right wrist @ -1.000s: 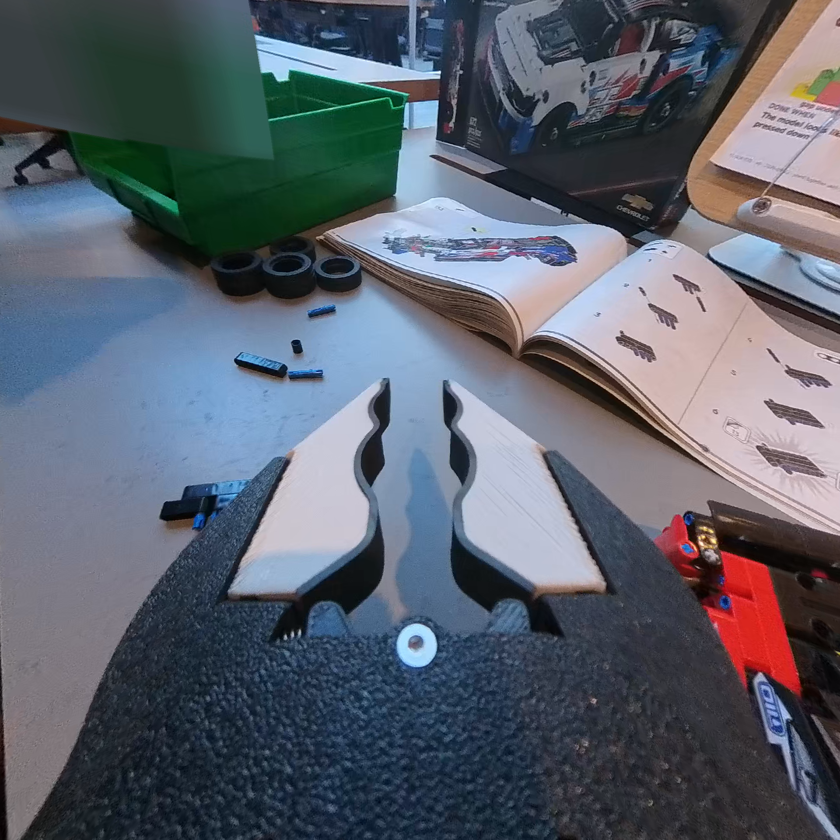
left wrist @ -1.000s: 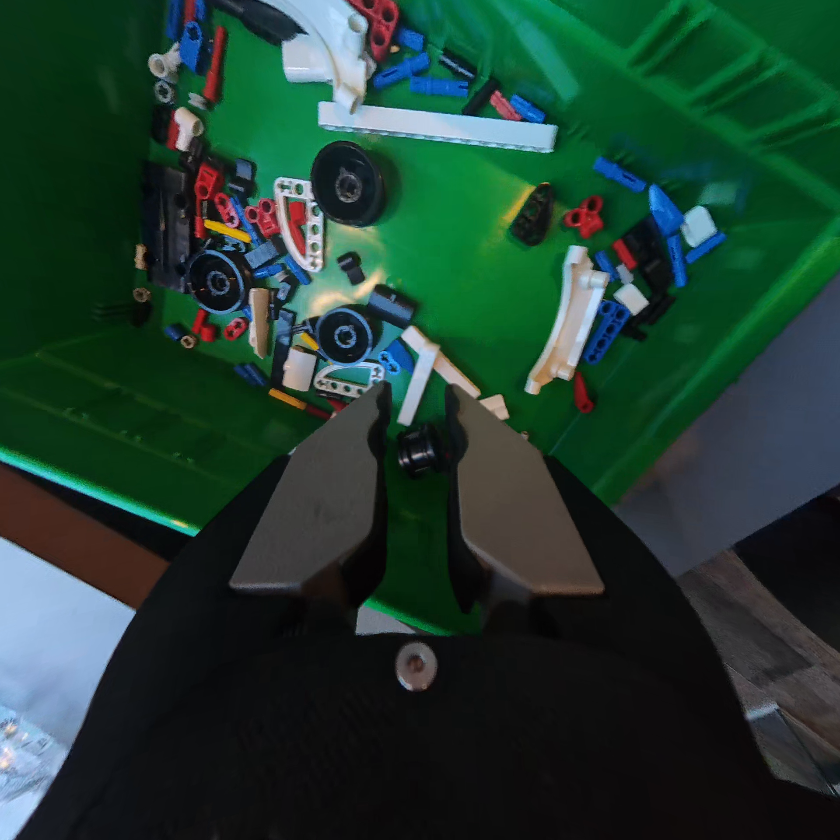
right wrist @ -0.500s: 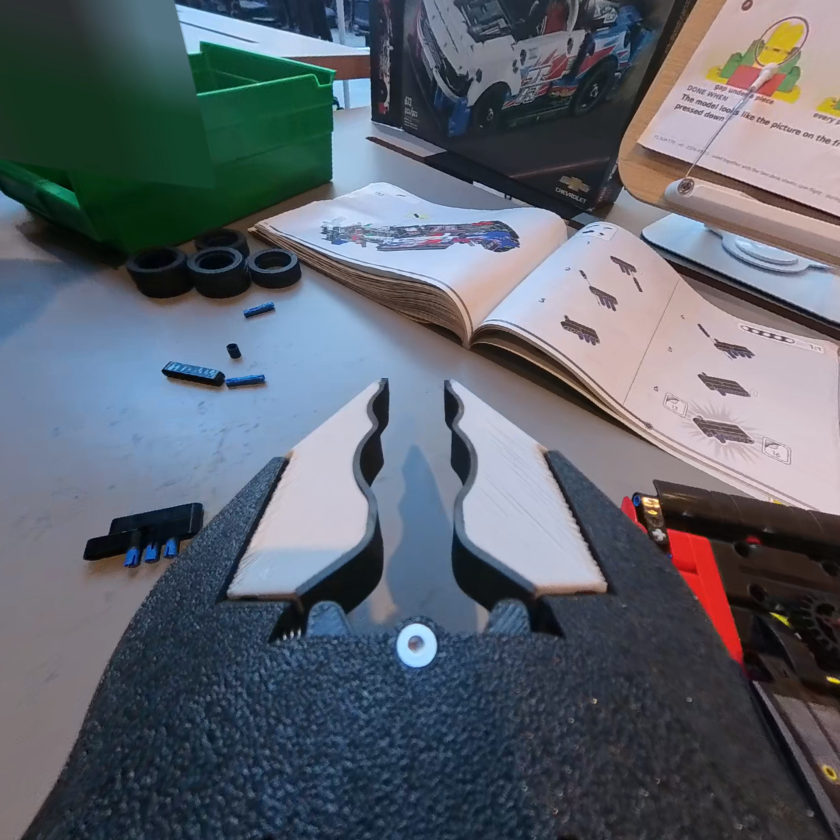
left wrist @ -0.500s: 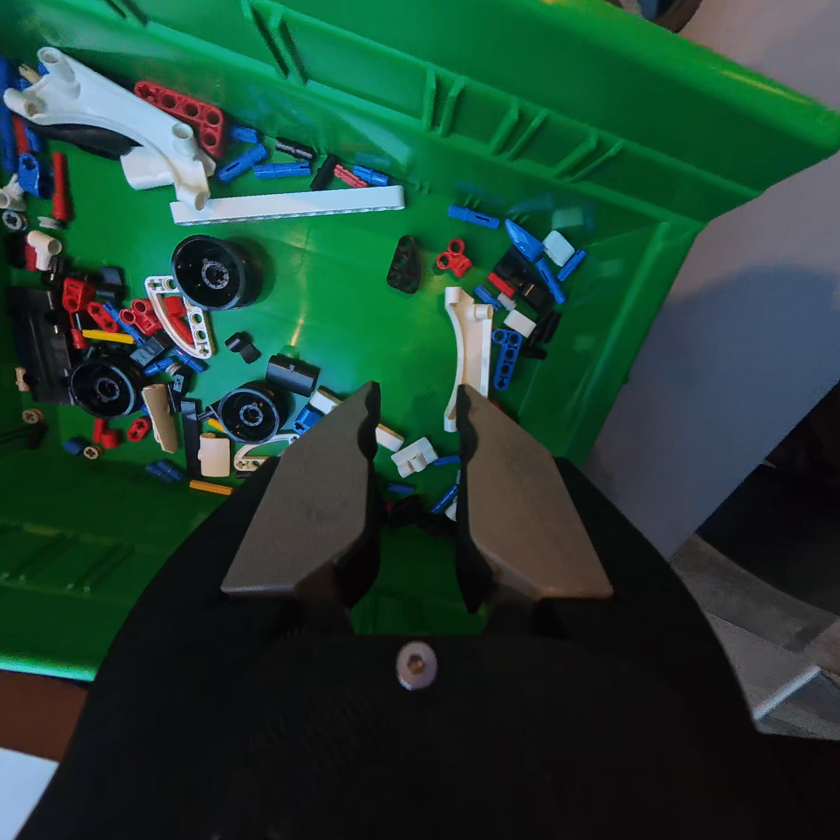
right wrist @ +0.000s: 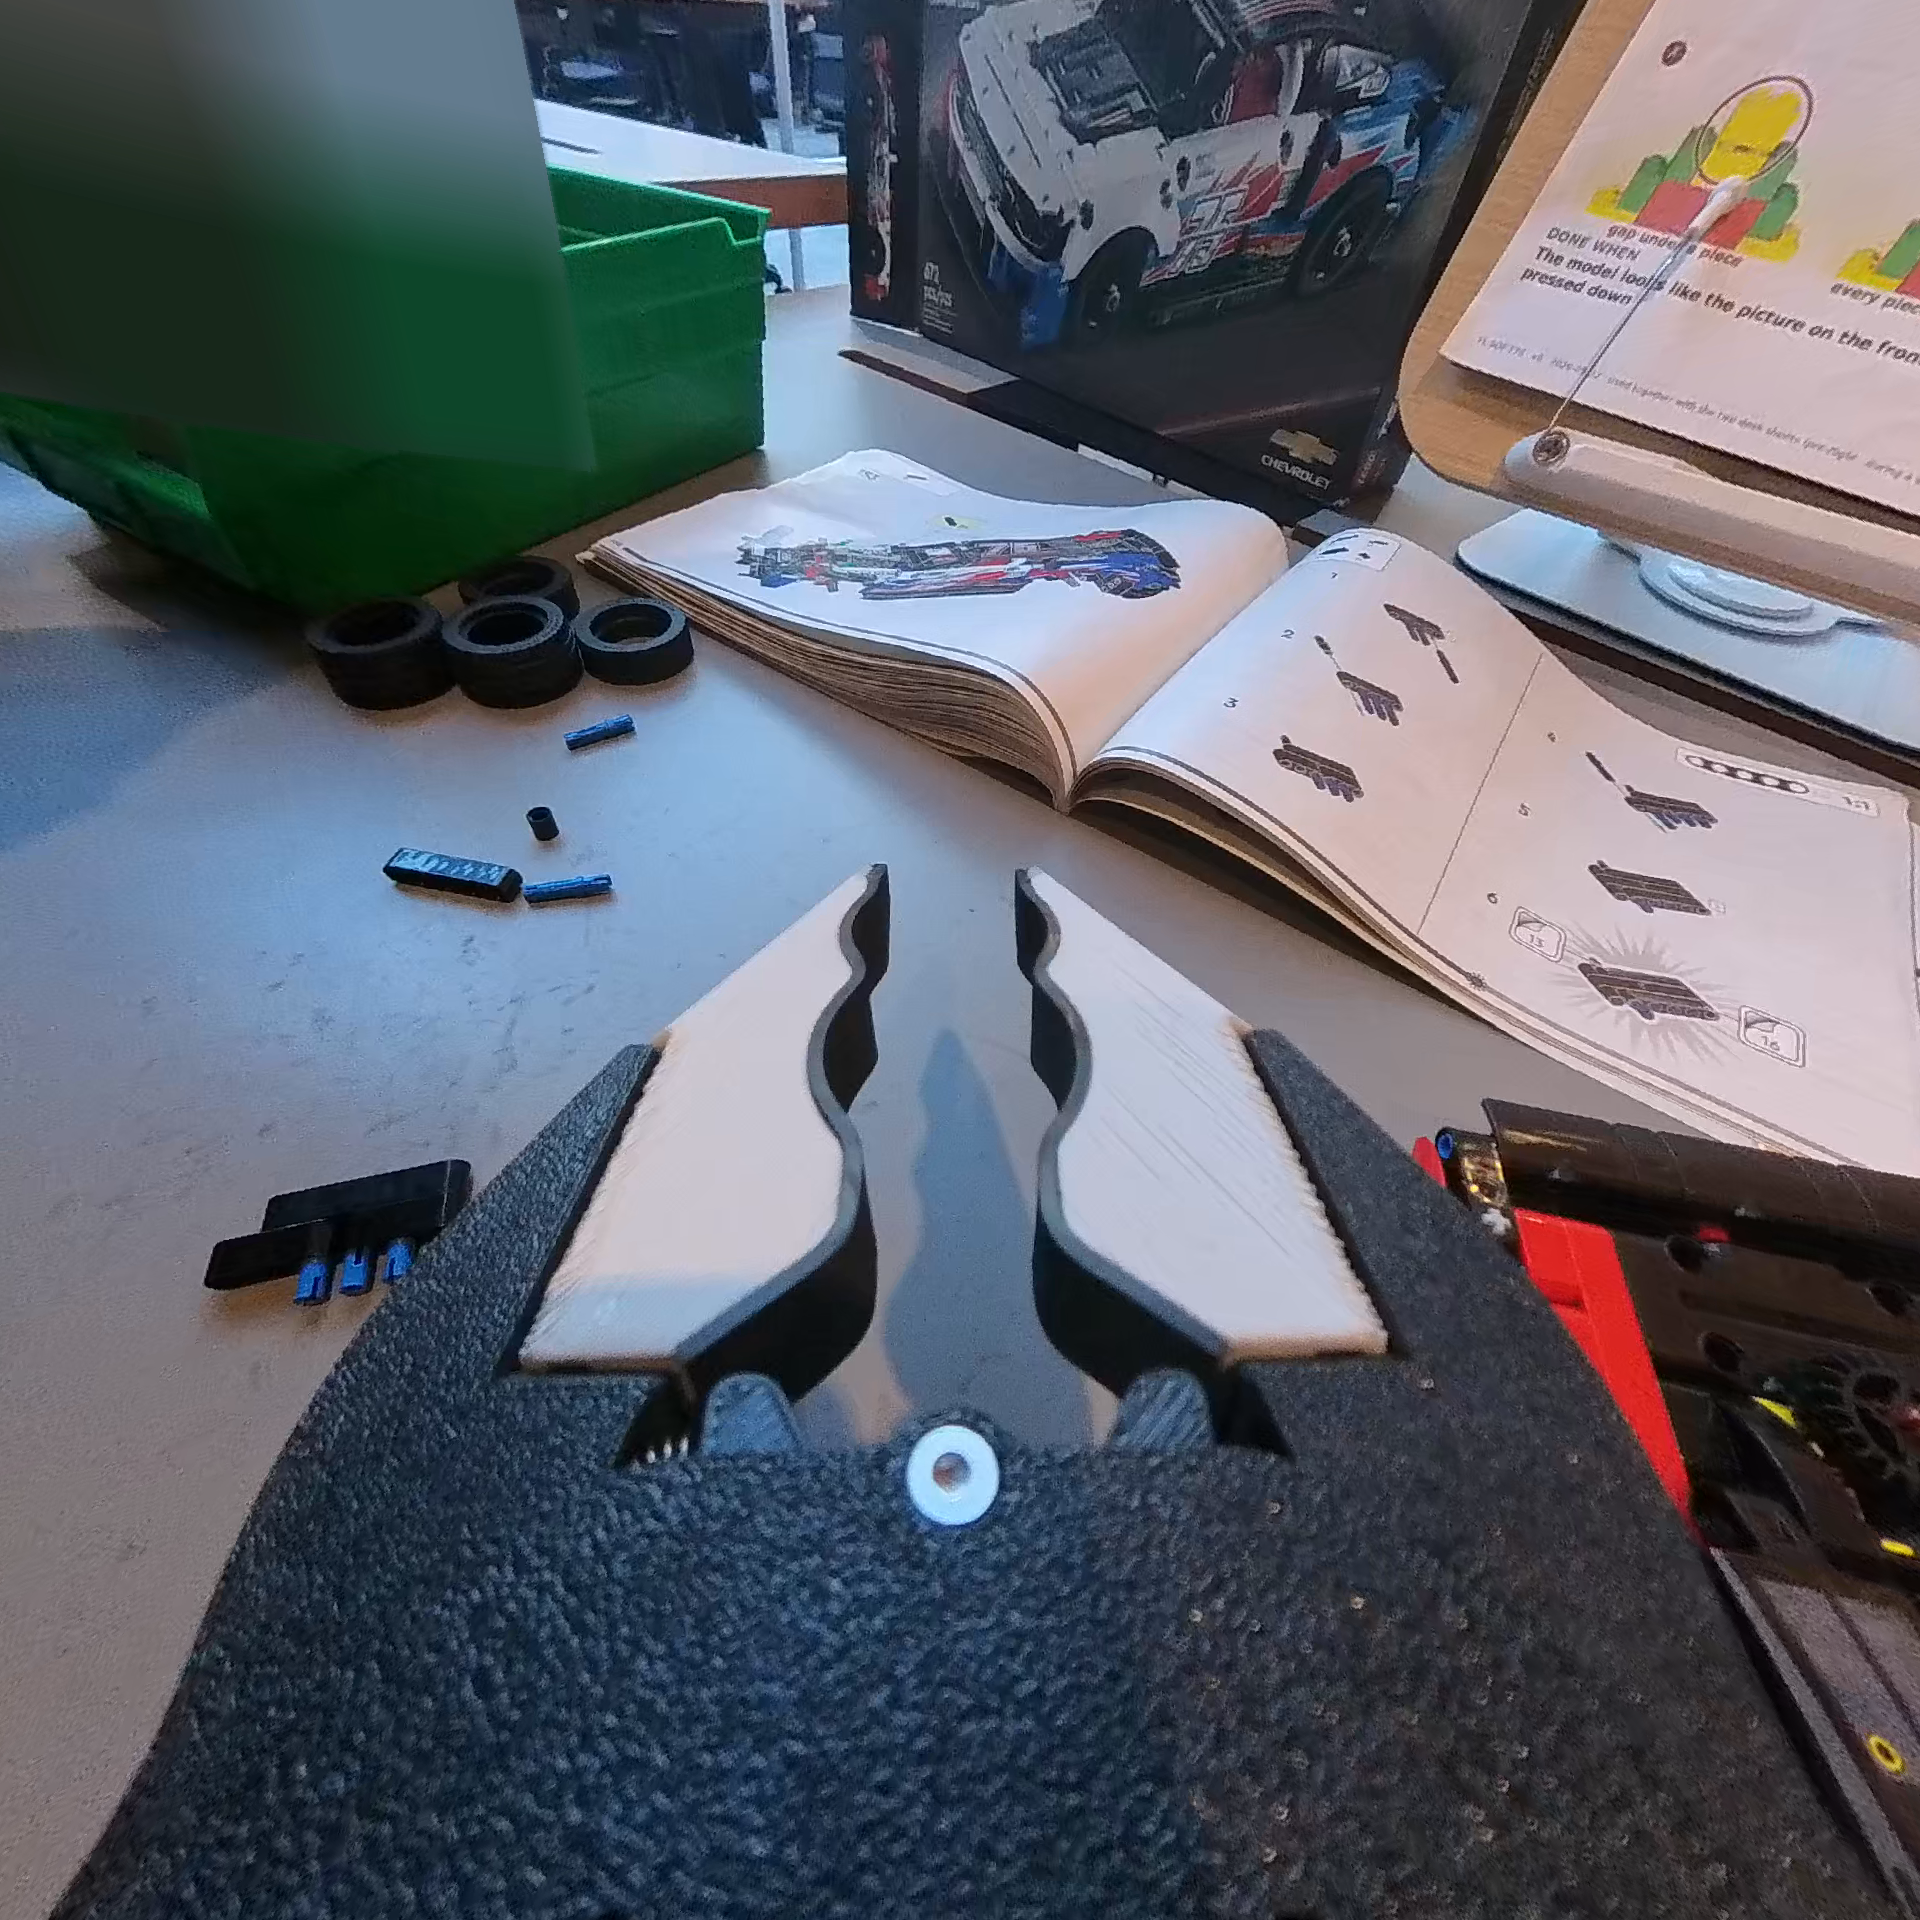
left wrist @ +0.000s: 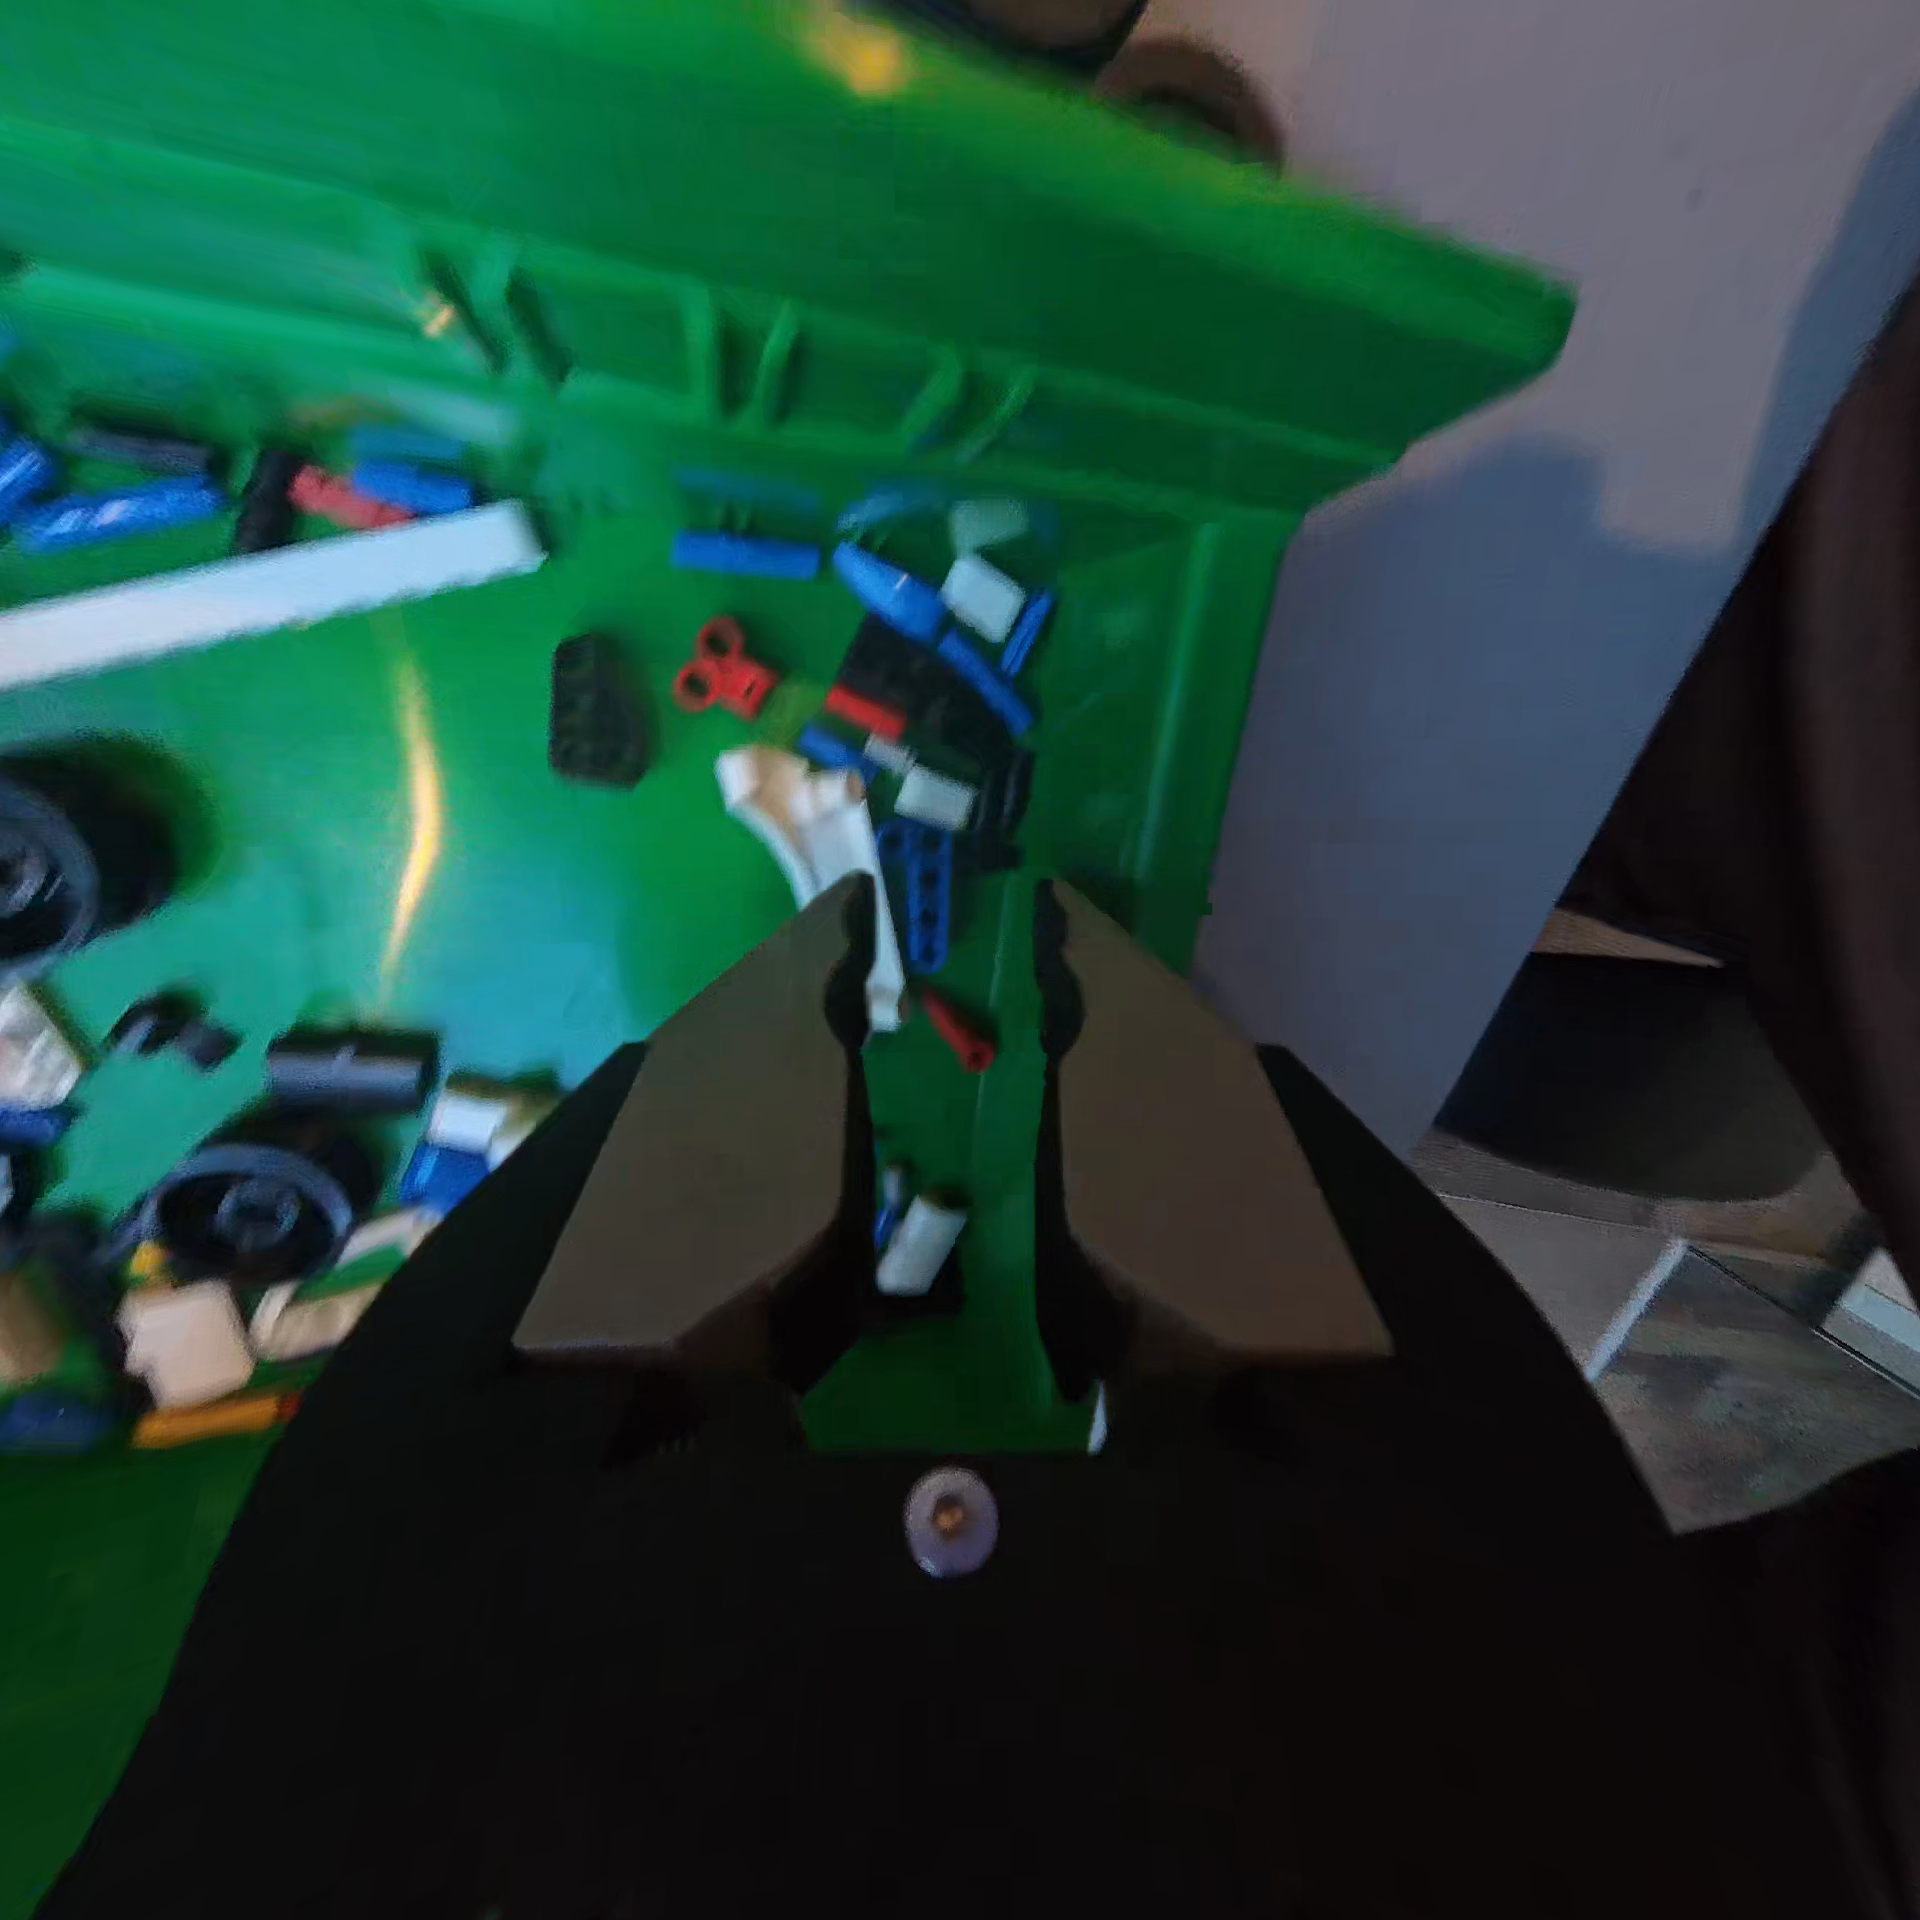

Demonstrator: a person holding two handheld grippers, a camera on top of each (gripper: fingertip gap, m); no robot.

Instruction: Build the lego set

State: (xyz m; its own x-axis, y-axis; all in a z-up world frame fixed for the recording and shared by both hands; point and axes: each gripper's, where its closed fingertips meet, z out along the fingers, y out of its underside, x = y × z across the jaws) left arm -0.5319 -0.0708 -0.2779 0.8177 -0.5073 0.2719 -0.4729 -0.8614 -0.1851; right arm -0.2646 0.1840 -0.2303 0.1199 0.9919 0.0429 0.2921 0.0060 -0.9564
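My left gripper (left wrist: 951, 904) is open and empty, hovering over the right end of the green bin (left wrist: 1143, 343) of loose Lego parts. Below its tips lie a white curved panel (left wrist: 800, 821), a blue beam (left wrist: 920, 883) and a red pin (left wrist: 961, 1029). This view is motion-blurred. My right gripper (right wrist: 951, 883) is open and empty, low over the grey table. A black beam with three blue pins (right wrist: 343, 1226) lies to its left. The partly built red and black model (right wrist: 1662, 1299) sits at its right.
The open instruction booklet (right wrist: 1143, 644) lies ahead of the right gripper, with the set's box (right wrist: 1143, 208) and a sheet on a stand (right wrist: 1714, 260) behind it. Several black tyres (right wrist: 509, 644), a black beam (right wrist: 452, 873) and blue pins (right wrist: 566, 888) lie near the bin (right wrist: 644, 343). It is some 4 cm from my left tips to the red pin (left wrist: 961, 1029).
The left gripper has swung right across the bin and its fingers stand a little wider. The small black piece seen between them earlier is gone. The right gripper shifted slightly right, still open.
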